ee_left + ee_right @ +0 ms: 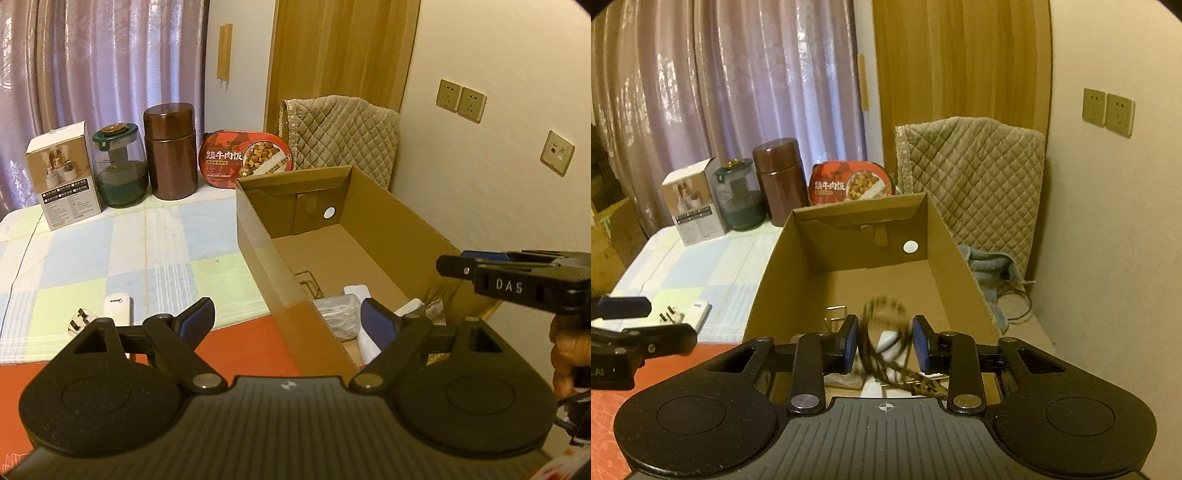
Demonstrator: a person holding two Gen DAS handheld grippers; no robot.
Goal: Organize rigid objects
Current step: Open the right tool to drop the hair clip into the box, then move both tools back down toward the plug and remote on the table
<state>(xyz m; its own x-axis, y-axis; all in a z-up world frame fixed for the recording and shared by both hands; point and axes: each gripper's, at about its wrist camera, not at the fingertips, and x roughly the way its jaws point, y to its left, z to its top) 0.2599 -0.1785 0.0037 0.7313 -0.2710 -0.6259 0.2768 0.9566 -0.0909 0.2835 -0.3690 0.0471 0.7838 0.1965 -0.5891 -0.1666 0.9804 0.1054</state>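
An open cardboard box (388,210) (772,284) stands on the table and holds white items (355,291) and a clear plastic bag (334,314). Over the box's near end my right gripper (884,339) (448,266) is shut on a brown mottled clip-like piece (882,312), which shows blurred. My left gripper (288,314) (666,321) hangs open over the box's near left corner, nothing between its pads. A white charger (116,304) (700,310) and a white plug adapter (79,320) (670,314) lie on the checked cloth left of the box.
Along the far edge stand a white carton (62,177), a green-lidded jar (120,173), a brown canister (170,151) and a red meal box (245,158). A quilted cover (971,177) and blue cloth (990,266) sit by the wall on the right.
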